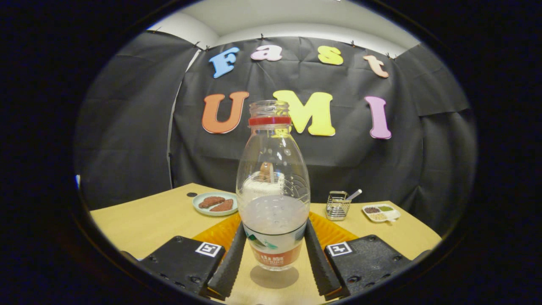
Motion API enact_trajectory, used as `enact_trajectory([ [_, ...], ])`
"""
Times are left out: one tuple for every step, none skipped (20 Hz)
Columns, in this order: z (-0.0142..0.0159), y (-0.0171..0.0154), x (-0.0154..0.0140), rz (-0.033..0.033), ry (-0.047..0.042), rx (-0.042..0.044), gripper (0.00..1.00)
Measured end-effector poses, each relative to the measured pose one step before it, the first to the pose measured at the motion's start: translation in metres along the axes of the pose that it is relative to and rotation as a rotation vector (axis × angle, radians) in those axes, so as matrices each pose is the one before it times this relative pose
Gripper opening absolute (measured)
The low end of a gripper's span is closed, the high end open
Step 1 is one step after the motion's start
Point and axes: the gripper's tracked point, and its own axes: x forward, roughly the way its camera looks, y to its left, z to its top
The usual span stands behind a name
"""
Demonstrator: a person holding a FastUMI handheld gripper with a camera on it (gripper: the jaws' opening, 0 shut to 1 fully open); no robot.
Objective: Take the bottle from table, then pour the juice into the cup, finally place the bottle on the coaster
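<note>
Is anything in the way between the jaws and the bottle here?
Nothing visible. The bottle sits upright between the two fingers of the gripper, which flank its lower body closely. Whether they press it cannot be told. An orange mat lies just behind it.

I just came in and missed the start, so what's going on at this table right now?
A person's handheld gripper has its two fingers closed against the sides of a clear, uncapped bottle partly filled with pale juice. The bottle appears lifted just off the wooden table, its shadow beneath it. Just behind it lies an orange coaster. Farther back sit a plate of brown food, a wire basket and a small divided dish.
</note>
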Motion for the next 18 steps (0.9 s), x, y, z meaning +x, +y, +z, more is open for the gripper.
enact_trajectory([
  [-0.01015,-0.00057,0.00201,0.00241,0.01712,0.00307,0.76],
  [-0.00979,-0.00114,0.00379,-0.00205,0.01837,0.00416,0.76],
  [-0.00937,-0.00055,0.00443,0.00294,0.01601,0.00868,0.76],
  [-0.00880,-0.00188,0.00424,-0.00154,0.01838,0.00261,0.76],
  [-0.00846,-0.00208,0.00393,-0.00149,0.01586,0.00383,0.76],
  [-0.00804,-0.00215,0.00372,0.00015,0.01503,0.00335,0.76],
  [-0.00710,-0.00280,0.00376,-0.00409,0.01264,0.00265,0.76],
  [-0.00623,-0.00071,0.00328,0.00049,0.01330,0.00795,0.76],
  [-0.00631,0.00018,0.00222,0.00473,0.01080,0.00739,0.76],
  [-0.00245,-0.00033,0.00200,-0.00080,0.00497,0.00310,0.76],
  [-0.00277,0.00103,-0.00011,0.00210,0.00425,-0.00112,0.76],
  [0.00249,0.00063,-0.00010,-0.00268,-0.01124,-0.00160,0.76],
  [-0.00177,-0.00004,0.00078,-0.00039,0.00262,-0.00279,0.76],
  [0.00062,0.00041,-0.00001,-0.00066,-0.00280,-0.00695,0.76],
  [-0.00080,0.00095,-0.00111,-0.00055,-0.00272,-0.00252,0.77],
  [0.00050,-0.00115,-0.00008,-0.00070,-0.00328,-0.00081,0.78],
  [-0.00055,0.00018,0.00035,0.00080,-0.00264,-0.00053,0.79],
  [-0.00002,-0.00070,0.00003,0.00055,0.00048,0.00292,0.80],
])
